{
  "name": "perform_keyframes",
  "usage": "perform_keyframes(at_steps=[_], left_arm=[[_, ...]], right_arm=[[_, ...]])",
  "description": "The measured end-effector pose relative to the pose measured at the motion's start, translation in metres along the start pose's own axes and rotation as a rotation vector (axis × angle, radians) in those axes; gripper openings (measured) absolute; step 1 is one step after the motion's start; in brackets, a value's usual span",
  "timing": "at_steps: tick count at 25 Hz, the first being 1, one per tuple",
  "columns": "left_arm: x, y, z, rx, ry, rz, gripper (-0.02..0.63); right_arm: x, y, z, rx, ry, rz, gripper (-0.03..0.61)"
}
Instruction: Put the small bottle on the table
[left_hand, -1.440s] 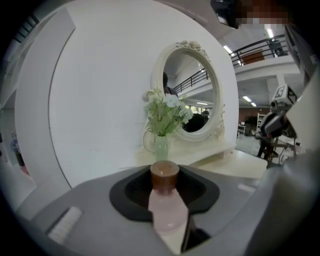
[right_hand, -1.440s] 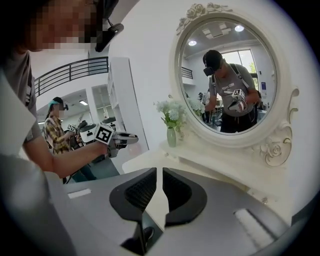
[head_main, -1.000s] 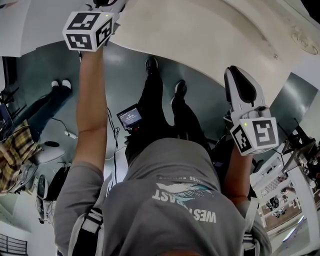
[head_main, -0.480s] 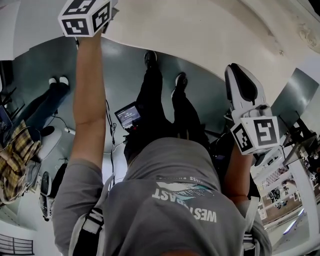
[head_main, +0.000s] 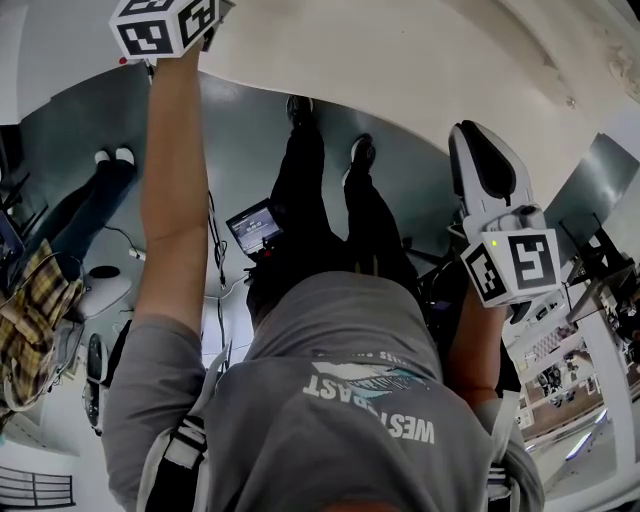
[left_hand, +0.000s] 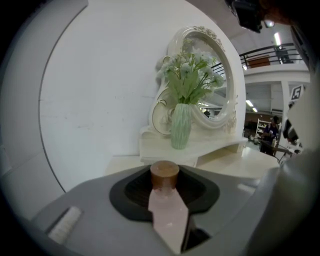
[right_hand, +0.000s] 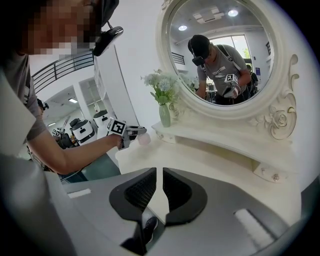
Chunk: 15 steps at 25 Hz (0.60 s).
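The small bottle (left_hand: 168, 212) is pale pink with a brown cap (left_hand: 164, 172). It stands upright between the black pads of my left gripper (left_hand: 165, 171), which is shut on it. In the right gripper view, the left gripper (right_hand: 134, 132) holds the bottle (right_hand: 144, 139) in the air over the left end of the white dressing table (right_hand: 200, 160). In the head view only the left gripper's marker cube (head_main: 165, 22) shows, at the top edge; its jaws are cut off. My right gripper (right_hand: 160, 172) hangs near the table's front edge (head_main: 400, 70), shut with nothing in it.
A green vase of flowers (left_hand: 180, 125) stands on the raised shelf under the oval mirror (right_hand: 225, 55). A person's legs (head_main: 310, 190) and a small screen device (head_main: 252, 228) are on the grey floor below. Shelving (head_main: 570, 370) stands at the right.
My left arm has reached farther forward, and its cube has slid up to the top edge of the head view. The right gripper has barely moved.
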<state>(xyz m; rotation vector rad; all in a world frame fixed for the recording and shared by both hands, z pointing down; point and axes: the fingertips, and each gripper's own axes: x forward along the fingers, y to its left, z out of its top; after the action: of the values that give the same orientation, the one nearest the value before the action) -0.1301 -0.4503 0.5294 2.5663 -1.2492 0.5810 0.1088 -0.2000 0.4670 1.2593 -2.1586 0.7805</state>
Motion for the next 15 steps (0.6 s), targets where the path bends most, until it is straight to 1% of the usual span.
perform_keyframes(at_steps=[15], left_arm=[[0.023, 0.007, -0.011, -0.017, 0.009, -0.012, 0.126]], right_arm=[[0.013, -0.007, -0.003, 0.019, 0.021, 0.009, 0.043]])
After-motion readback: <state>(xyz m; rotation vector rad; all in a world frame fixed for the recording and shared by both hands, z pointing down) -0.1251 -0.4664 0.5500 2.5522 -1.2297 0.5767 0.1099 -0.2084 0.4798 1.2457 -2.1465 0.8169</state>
